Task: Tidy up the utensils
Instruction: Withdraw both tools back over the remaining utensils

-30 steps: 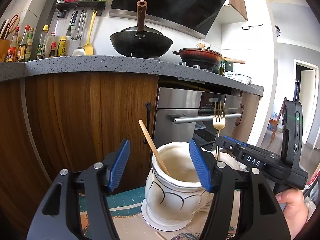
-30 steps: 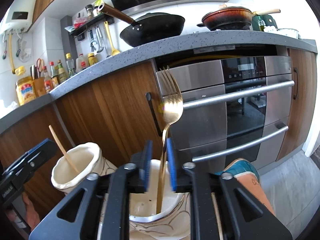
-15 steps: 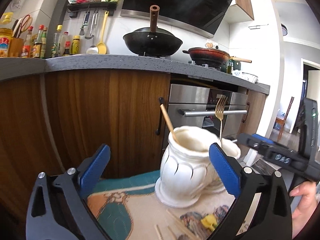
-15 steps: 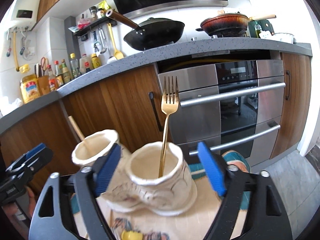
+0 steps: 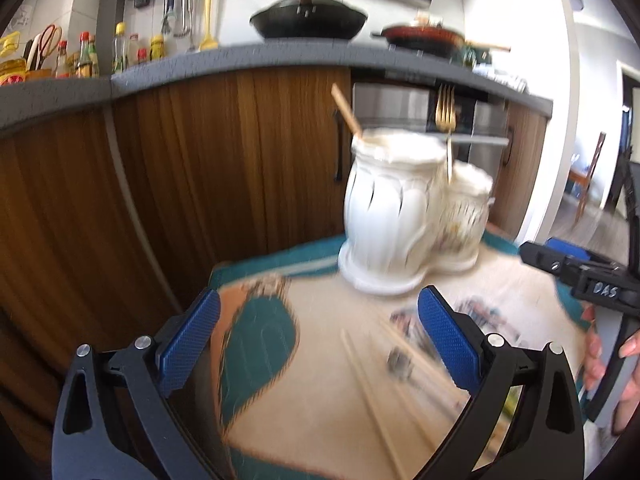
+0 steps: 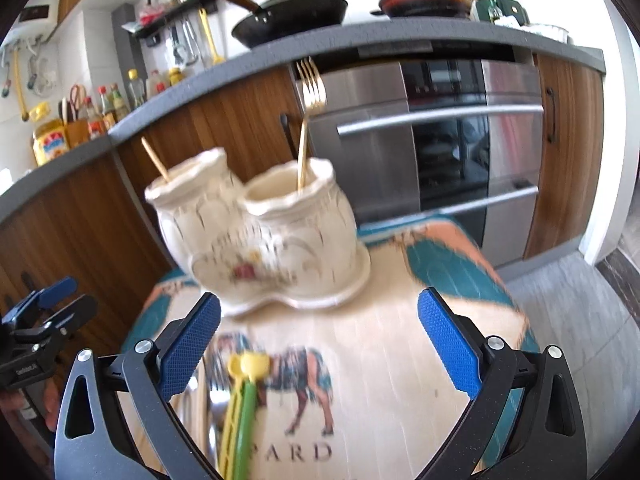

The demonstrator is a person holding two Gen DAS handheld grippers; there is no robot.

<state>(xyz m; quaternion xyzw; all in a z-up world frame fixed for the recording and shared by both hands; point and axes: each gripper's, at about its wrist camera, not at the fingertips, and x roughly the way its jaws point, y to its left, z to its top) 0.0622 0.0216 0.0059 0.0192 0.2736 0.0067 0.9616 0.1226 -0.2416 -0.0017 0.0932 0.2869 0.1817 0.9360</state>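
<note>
A white ceramic double-pot utensil holder (image 5: 400, 208) (image 6: 264, 232) stands at the far side of a patterned mat. A gold fork (image 6: 310, 120) (image 5: 446, 120) stands upright in its shorter pot. A wooden chopstick (image 5: 346, 112) (image 6: 156, 160) leans in the taller pot. Loose chopsticks (image 5: 380, 392) lie on the mat in front of my left gripper (image 5: 320, 344), which is open and empty. A yellow and green plastic utensil (image 6: 242, 408) lies below my right gripper (image 6: 318, 344), also open and empty, back from the holder.
The mat (image 6: 380, 380) covers a small table in front of wooden cabinets (image 5: 200, 168) and a steel oven (image 6: 440, 132). The counter above carries a wok (image 5: 308, 20), a pan and bottles. The floor (image 6: 580, 300) drops away at right.
The right gripper let go of the fork into the shorter pot, opened wide and drew back. The left gripper also pulled back from the holder, so the mat and loose chopsticks show.
</note>
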